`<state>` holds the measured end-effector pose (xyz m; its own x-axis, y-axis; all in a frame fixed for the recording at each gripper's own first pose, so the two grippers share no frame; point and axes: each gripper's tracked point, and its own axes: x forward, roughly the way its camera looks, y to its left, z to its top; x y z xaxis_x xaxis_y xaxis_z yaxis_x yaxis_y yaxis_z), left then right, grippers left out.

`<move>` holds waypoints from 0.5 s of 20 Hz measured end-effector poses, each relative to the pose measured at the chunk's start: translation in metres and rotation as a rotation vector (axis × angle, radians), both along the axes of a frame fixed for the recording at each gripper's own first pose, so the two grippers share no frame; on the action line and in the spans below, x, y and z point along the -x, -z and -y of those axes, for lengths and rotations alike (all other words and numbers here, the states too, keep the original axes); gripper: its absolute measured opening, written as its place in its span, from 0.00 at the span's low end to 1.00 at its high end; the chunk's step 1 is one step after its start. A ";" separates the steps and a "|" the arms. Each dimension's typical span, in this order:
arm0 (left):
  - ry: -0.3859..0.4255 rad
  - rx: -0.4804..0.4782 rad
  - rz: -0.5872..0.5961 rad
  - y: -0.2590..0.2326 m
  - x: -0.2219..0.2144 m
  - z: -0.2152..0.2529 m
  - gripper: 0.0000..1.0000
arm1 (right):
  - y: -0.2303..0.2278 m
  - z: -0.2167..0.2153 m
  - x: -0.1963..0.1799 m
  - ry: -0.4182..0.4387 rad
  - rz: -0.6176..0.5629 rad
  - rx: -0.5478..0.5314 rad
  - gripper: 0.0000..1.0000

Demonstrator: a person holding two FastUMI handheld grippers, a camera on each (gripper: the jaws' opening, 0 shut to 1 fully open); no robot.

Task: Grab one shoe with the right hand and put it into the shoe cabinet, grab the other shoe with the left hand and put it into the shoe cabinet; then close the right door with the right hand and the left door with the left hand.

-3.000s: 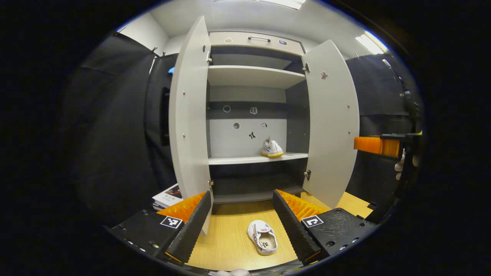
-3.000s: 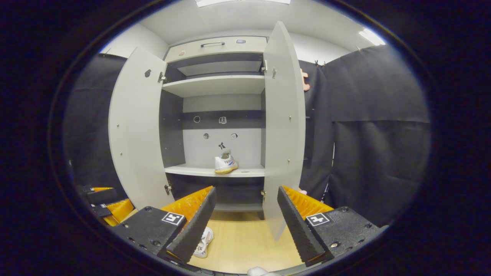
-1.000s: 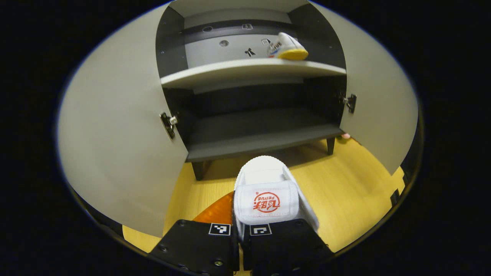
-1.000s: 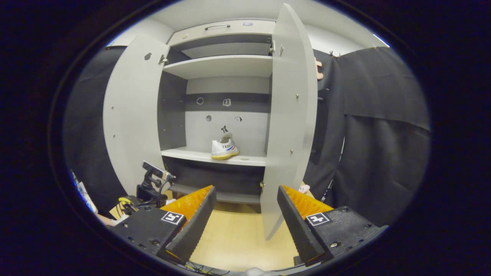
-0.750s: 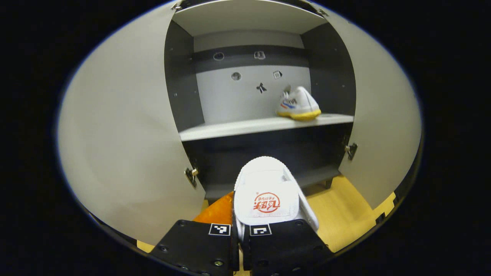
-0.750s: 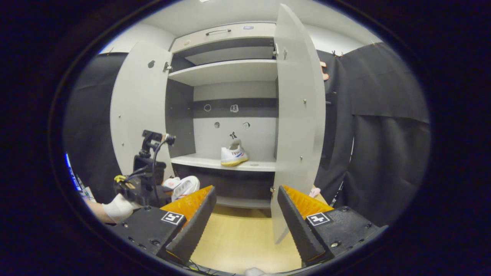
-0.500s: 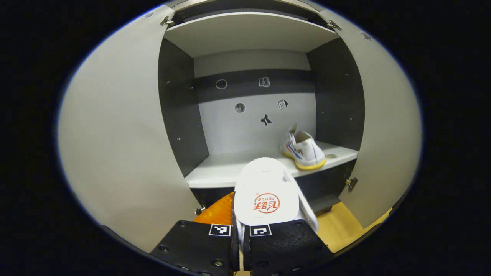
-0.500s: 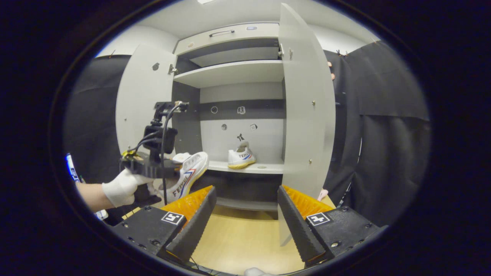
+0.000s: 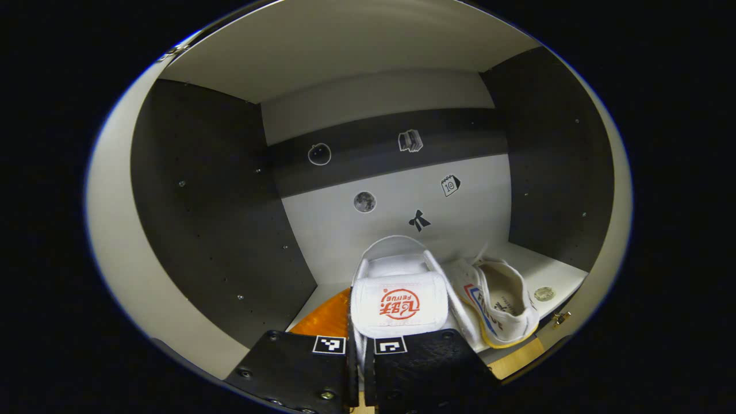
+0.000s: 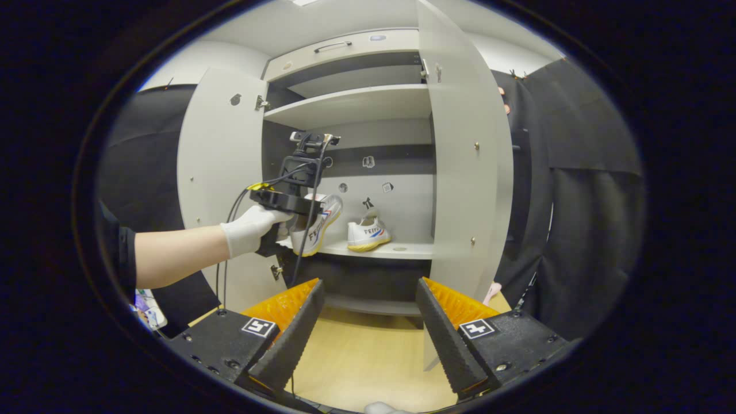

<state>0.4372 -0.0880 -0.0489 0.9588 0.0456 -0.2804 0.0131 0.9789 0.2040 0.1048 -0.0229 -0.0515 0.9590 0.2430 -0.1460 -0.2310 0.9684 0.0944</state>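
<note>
Left gripper view: left gripper clamps the second sneaker over the shelf beside the placed sneaker, risking a knock; right gripper hangs open.

left gripper view peers close into the shoe cabinet; right gripper view faces it from farther back.

Held shoe inside cabinet, over middle shelf, clamped between left gripper fingers. Second shoe on same shelf, just right of held one, near right side wall. Stickers on back wall behind both. Right gripper out front, spread, over floor, between left door and right door.
</note>
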 end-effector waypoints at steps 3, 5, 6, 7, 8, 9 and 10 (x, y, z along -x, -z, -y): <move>-0.018 -0.010 -0.078 0.027 -0.021 -0.002 0.04 | 0.007 0.010 0.000 0.008 -0.027 0.018 1.00; -0.031 -0.025 -0.133 0.045 -0.031 -0.005 0.04 | 0.007 0.019 -0.001 0.028 -0.027 0.022 1.00; -0.022 -0.010 -0.155 0.049 -0.033 -0.003 0.04 | 0.009 0.025 -0.002 0.040 -0.032 0.022 1.00; -0.019 0.004 -0.178 0.055 -0.036 -0.002 0.04 | 0.011 0.028 -0.003 0.047 -0.043 0.018 1.00; -0.015 0.018 -0.210 0.059 -0.034 -0.002 0.04 | 0.013 0.029 -0.004 0.049 -0.055 0.011 1.00; -0.001 0.034 -0.234 0.063 -0.033 0.002 0.17 | 0.015 0.030 -0.005 0.049 -0.068 0.006 1.00; 0.009 0.054 -0.276 0.072 -0.029 0.005 0.16 | 0.016 0.030 -0.006 0.047 -0.072 0.005 1.00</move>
